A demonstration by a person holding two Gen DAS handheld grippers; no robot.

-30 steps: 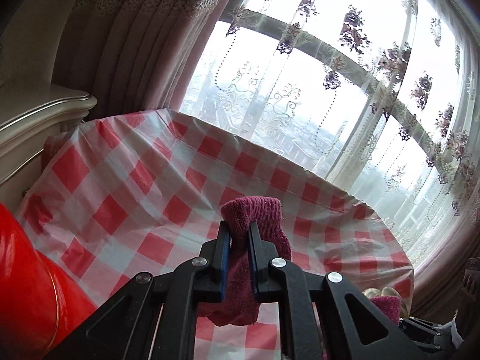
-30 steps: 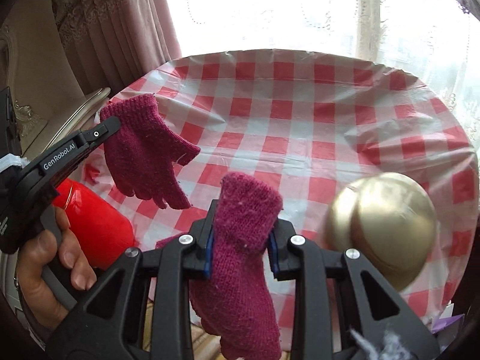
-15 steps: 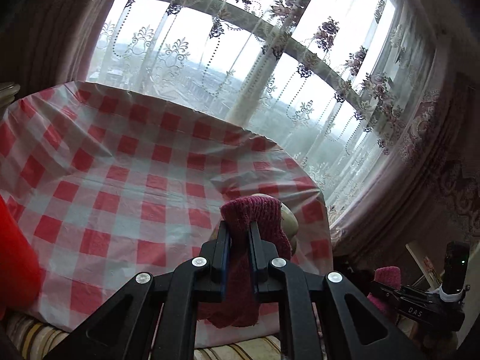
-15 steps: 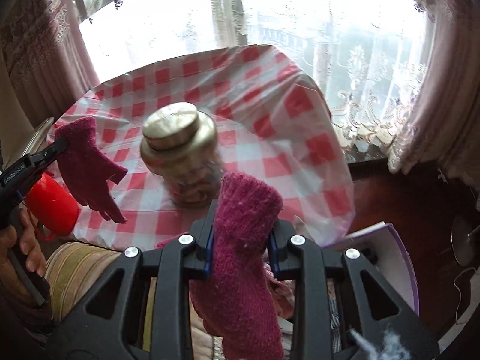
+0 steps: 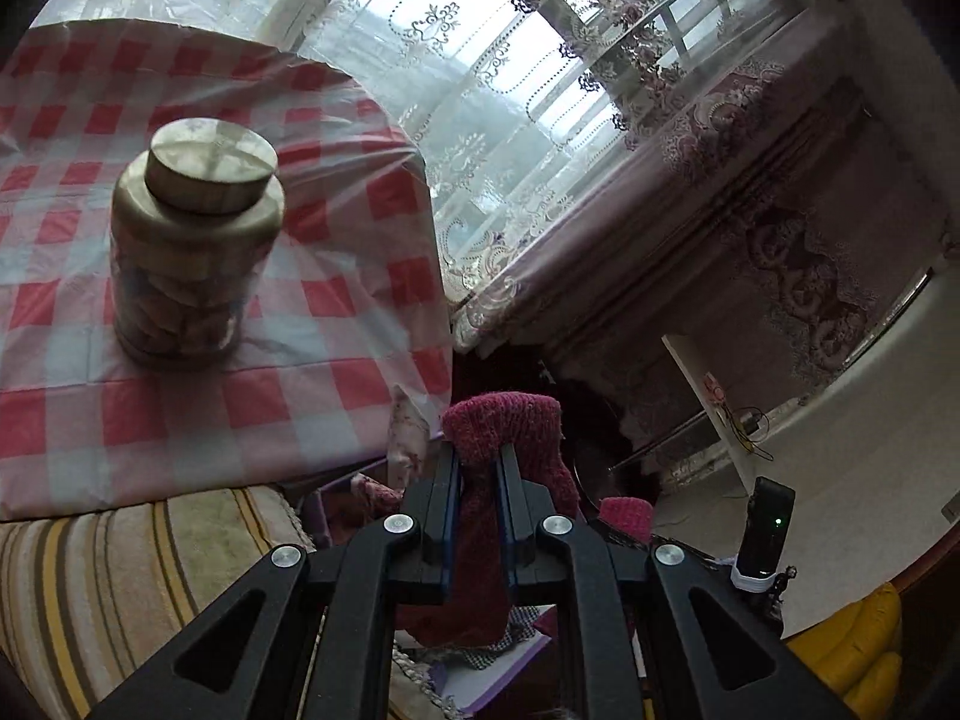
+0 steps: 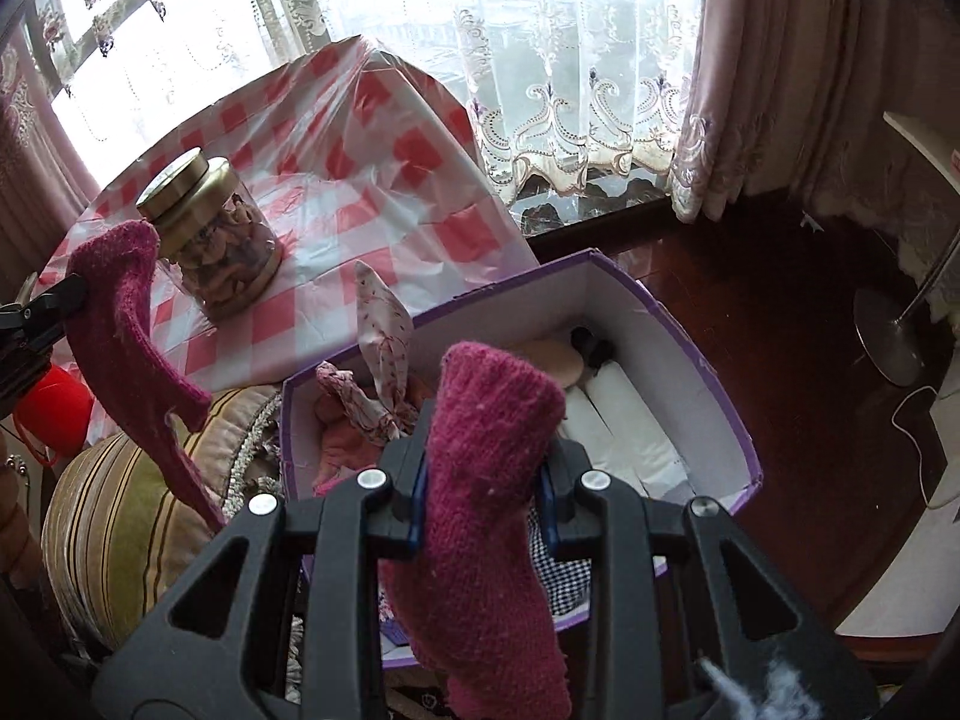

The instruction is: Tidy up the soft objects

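My left gripper (image 5: 479, 468) is shut on a magenta knit glove (image 5: 504, 426); its cuff sticks up between the fingers and the rest hangs below. The right wrist view shows that same glove (image 6: 123, 324) dangling at the far left over the table edge. My right gripper (image 6: 480, 480) is shut on the second magenta glove (image 6: 486, 450), held above an open purple box (image 6: 708, 372) on the floor. Inside the box lie white folded cloth (image 6: 618, 420), a patterned fabric piece (image 6: 384, 324) and a checked cloth (image 6: 564, 582).
A glass jar with a gold lid (image 5: 186, 240) stands on the table with the red-and-white checked cover (image 5: 336, 300). A striped cushion (image 6: 120, 510) lies beside the box. A red object (image 6: 54, 408) is at far left. Dark wooden floor (image 6: 780, 312) and curtains (image 6: 750, 60) lie beyond.
Both grippers swung right, away from the table, each still holding its glove. The purple box and the floor came into view under the right gripper; the jar slid to the left.
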